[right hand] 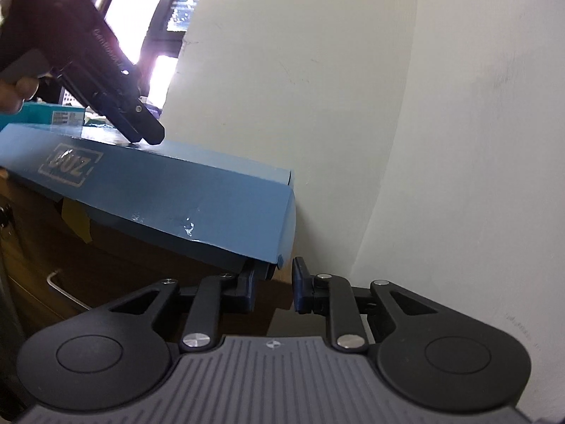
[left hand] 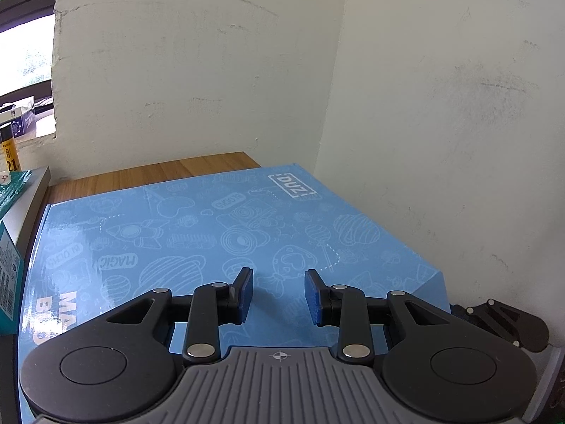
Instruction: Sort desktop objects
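Note:
A large flat blue box point(left hand: 219, 233) printed with white doodles and "DUZ" lies on the wooden desk in the wall corner. My left gripper point(left hand: 279, 291) is open, its fingers resting just above the box lid. In the right wrist view the same box point(right hand: 169, 190) shows from its side, its near corner overhanging the desk. My right gripper point(right hand: 273, 284) is open at that lower corner, its left finger under the box edge. The left gripper point(right hand: 141, 130) shows there touching the box top.
White walls meet in a corner right behind the box. A teal box point(left hand: 9, 275) and a grey slab point(left hand: 31, 198) stand at the left, with a window beyond. A wooden drawer front with a metal handle point(right hand: 63, 289) lies below the desk edge.

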A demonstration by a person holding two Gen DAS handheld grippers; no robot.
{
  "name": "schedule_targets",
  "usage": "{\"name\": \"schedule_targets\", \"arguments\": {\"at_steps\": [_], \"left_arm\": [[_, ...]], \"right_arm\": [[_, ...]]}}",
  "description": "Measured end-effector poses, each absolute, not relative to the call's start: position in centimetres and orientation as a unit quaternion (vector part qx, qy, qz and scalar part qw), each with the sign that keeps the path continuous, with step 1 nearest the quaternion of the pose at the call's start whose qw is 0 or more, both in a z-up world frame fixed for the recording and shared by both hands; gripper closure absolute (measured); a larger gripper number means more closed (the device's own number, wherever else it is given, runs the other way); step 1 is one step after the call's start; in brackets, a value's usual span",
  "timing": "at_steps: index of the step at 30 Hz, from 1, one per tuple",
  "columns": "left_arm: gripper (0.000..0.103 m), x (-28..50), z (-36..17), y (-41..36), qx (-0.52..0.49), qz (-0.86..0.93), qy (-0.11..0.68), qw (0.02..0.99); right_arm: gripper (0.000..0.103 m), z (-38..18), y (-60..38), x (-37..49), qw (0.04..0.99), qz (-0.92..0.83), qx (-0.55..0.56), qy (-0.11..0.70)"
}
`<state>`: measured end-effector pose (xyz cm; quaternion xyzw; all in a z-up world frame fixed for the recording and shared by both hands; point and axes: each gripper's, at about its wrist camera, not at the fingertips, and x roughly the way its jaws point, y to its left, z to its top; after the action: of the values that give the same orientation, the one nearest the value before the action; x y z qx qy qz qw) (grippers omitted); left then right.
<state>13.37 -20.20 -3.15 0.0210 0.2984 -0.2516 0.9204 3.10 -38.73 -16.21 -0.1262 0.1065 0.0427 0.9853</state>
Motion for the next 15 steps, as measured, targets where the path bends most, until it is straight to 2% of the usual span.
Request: {"name": "schedule_targets", "arguments": {"at_steps": [5, 9, 11, 15], "left_arm": [[0.068, 13.0, -3.2, -20.4, 0.032, -0.253, 0.294, 0.921], [0.067, 12.6, -3.2, -20.6, 0.042, -0.252, 0.290, 0.922], [0.067, 12.5, -3.2, -20.6, 0.042, -0.252, 0.290, 0.922], [0.067, 12.5, -3.2, -20.8, 0.046, -0.251, 0.291, 0.922]], "right_arm": [[0.091, -16.4, -38.6, 3.3, 0.987, 0.048, -0.118, 0.100], [0.093, -15.5, -39.1, 3.7, 0.986, 0.056, -0.096, 0.120], [0.098, -14.0, -40.5, 3.3, 0.986, 0.058, -0.082, 0.130], [0.098, -13.0, -41.6, 3.0, 0.984, 0.067, -0.049, 0.155]]}}
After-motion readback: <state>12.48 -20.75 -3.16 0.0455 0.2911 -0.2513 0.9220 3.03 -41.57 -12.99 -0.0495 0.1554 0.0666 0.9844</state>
